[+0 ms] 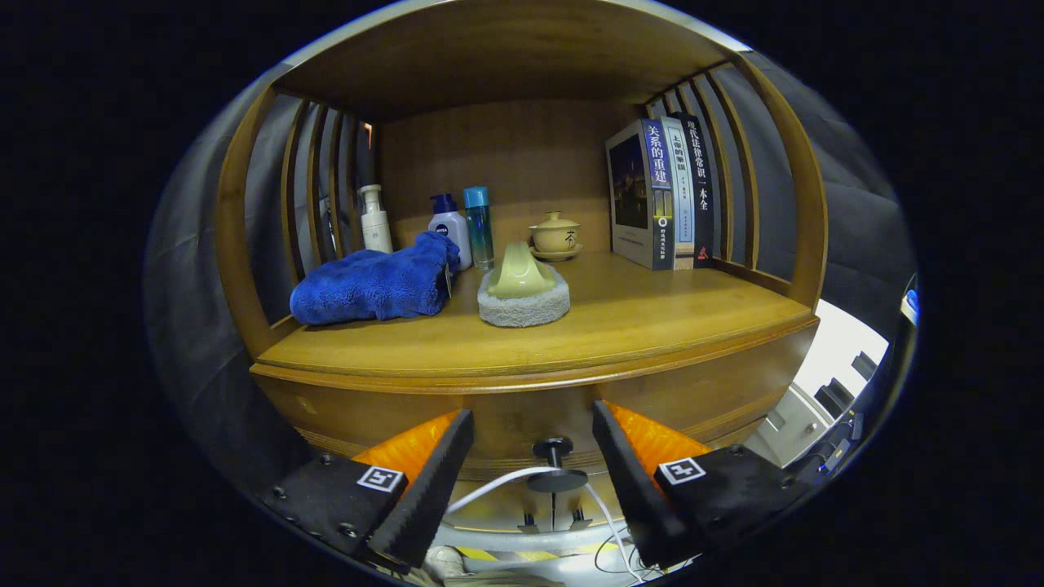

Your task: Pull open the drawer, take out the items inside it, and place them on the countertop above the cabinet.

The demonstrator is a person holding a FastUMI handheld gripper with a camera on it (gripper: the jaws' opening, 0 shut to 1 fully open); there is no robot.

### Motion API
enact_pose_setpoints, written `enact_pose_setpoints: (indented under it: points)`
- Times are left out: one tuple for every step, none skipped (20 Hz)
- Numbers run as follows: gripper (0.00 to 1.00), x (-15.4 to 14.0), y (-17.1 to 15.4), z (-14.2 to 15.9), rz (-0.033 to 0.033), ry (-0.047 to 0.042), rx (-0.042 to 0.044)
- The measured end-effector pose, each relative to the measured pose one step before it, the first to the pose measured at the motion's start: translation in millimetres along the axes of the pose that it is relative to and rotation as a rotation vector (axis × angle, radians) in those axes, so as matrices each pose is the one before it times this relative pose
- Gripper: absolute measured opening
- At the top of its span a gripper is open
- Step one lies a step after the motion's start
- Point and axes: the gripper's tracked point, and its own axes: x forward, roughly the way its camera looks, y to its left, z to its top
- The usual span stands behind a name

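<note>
A wooden cabinet fills the view, with its drawer front [522, 412] shut below the countertop [636, 322]. The drawer's dark round knob [552, 447] sits between my two fingers, close to them. My gripper [534, 424] is open, with a finger on each side of the knob and not touching it. On the countertop lie a blue towel [371, 285] and a grey scrub sponge with a pale green handle [523, 292]. The drawer's inside is hidden.
At the back of the countertop stand a white pump bottle [375, 218], a white and blue lotion bottle [449, 228], a teal bottle [479, 226], a lidded tea cup [555, 235] and three upright books [665, 194]. Slatted wooden sides enclose the shelf. A white cable [497, 483] runs below the knob.
</note>
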Motion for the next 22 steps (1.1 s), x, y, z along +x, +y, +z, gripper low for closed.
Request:
enact_pose_setpoints:
  points:
    - [0.98,1.49,0.24,-1.44,-0.00139,0.00105,0.00118]
    - [0.98,0.02,0.04,0.33,-0.00065,0.00297,0.0027]
    - [0.98,-0.34,0.33,-0.55,-0.00236,0.00559,0.00043]
    - [0.99,-0.18,-1.77,-0.05,-0.0099,0.00348,0.00101]
    - [0.99,-1.44,-1.5,1.24,-0.01158,0.00061,-0.00097]
    - [0.99,-1.65,-2.9,3.17,-0.01378,-0.00358,0.00284]
    - [0.99,-2.16,-2.88,4.75,-0.01455,-0.00656,0.00766]
    - [0.99,-2.75,-3.06,7.38,-0.0129,-0.01045,0.0108]
    - [0.99,-2.79,-4.17,9.11,-0.01599,-0.01577,0.0118]
    - [0.99,-4.43,-3.93,9.61,-0.01375,-0.0141,0.00898]
    - [0.99,-5.42,-4.45,10.39,-0.0116,-0.01504,0.00851]
    - [0.99,-4.12,-3.56,9.78,-0.00872,-0.0144,0.00652]
    - [0.99,-4.91,-3.17,11.2,-0.01106,-0.01606,-0.00015]
    - [0.98,-1.65,-3.69,10.41,-0.01644,-0.01635,-0.01139]
    - [0.98,-5.76,-0.87,8.26,-0.00661,-0.01231,-0.01191]
    - [0.98,-3.11,-0.14,9.45,-0.00412,-0.01426,-0.00888]
    - [0.98,-2.71,2.45,9.16,0.0008,-0.01275,-0.01187]
    - [0.98,-2.34,2.14,8.17,0.00002,-0.01253,-0.01525]
    - [0.98,-2.76,1.81,9.17,-0.00056,-0.01185,-0.01743]
    - [0.98,-2.61,2.05,9.59,-0.00056,-0.01389,-0.01638]
    - [0.98,-4.09,2.27,9.74,-0.00068,-0.01503,-0.01475]
    - [0.98,-3.71,2.11,9.54,0.00136,-0.01729,-0.00866]
